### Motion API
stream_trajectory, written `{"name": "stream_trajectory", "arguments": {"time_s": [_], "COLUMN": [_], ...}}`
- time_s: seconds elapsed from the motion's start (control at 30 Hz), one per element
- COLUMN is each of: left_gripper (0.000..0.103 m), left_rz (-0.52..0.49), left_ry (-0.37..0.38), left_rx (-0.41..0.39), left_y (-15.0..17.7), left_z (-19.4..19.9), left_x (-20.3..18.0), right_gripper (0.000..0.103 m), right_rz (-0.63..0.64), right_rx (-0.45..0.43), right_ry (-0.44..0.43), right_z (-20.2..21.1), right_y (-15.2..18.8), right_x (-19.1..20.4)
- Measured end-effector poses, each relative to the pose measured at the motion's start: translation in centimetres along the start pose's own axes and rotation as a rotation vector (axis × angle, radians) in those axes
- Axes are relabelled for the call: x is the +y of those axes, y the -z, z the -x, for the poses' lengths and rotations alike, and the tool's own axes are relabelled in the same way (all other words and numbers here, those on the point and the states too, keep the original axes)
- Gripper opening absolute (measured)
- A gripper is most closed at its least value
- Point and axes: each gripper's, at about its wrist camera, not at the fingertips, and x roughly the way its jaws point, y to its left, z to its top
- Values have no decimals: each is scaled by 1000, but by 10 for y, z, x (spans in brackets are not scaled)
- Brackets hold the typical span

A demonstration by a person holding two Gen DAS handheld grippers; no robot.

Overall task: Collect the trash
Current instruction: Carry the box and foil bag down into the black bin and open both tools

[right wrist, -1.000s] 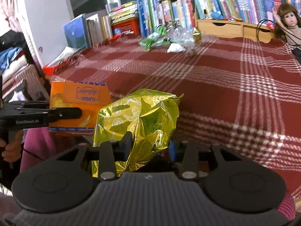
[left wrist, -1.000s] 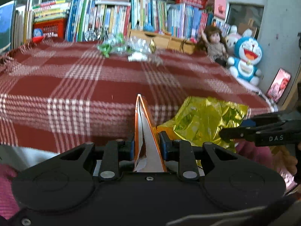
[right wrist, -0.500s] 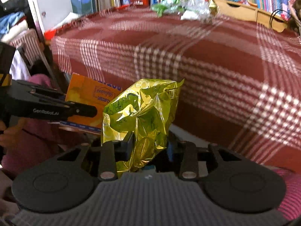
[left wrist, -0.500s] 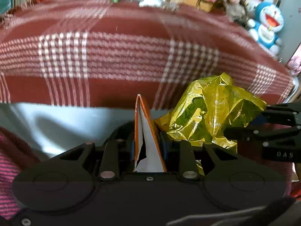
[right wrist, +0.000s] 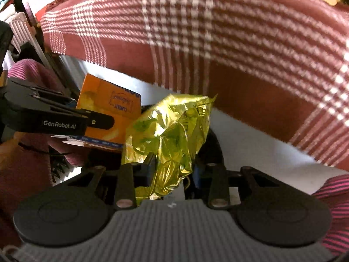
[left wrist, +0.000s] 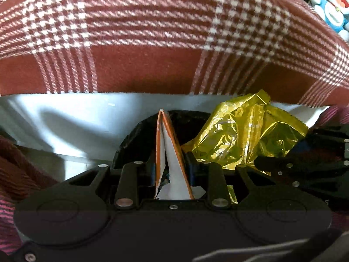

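Note:
My left gripper (left wrist: 170, 168) is shut on a flattened orange carton (left wrist: 169, 150), which stands upright between its pads. In the right wrist view the same carton (right wrist: 104, 107) shows its orange printed face, with the left gripper (right wrist: 102, 122) clamped across it. My right gripper (right wrist: 172, 172) is shut on a crumpled gold foil wrapper (right wrist: 174, 131). From the left wrist view that wrapper (left wrist: 244, 131) hangs just right of the carton. Both pieces hang below the table edge, over the dark mouth of a black-lined bin (left wrist: 133, 135).
The red and white plaid tablecloth (left wrist: 152, 32) drapes over the table edge right ahead and fills the upper view. A white panel (left wrist: 65, 118) lies below it. A blue cartoon-cat toy (left wrist: 333, 6) sits far right. Pink striped sleeves (right wrist: 333, 190) frame both sides.
Both grippers have sunk from table height to below the table edge and tipped downward, still holding the carton and the wrapper. The books and tabletop litter have left view; the black bin has appeared.

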Motion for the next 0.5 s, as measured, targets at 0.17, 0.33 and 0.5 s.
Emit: {"name": "stream_trajectory", "arguments": {"time_s": [0.17,0.33,0.5], "left_gripper": [27,36,43], "left_rz": [-13,-24,-37], "left_ry": [-14,-17,-28], "left_rx": [25,32,31], "left_y": [1,1,1], "left_z": [-14,-26,-30], "left_x": [-2,-2,-6], "right_gripper": [39,57,65], "right_rz": [-19,-24,-11], "right_rx": [25,28,27], "right_ry": [-10,-15,-24], "right_z": [-14,-21,-20], "right_y": [0,-1,-1], "right_x": [-4,-5,-2]}}
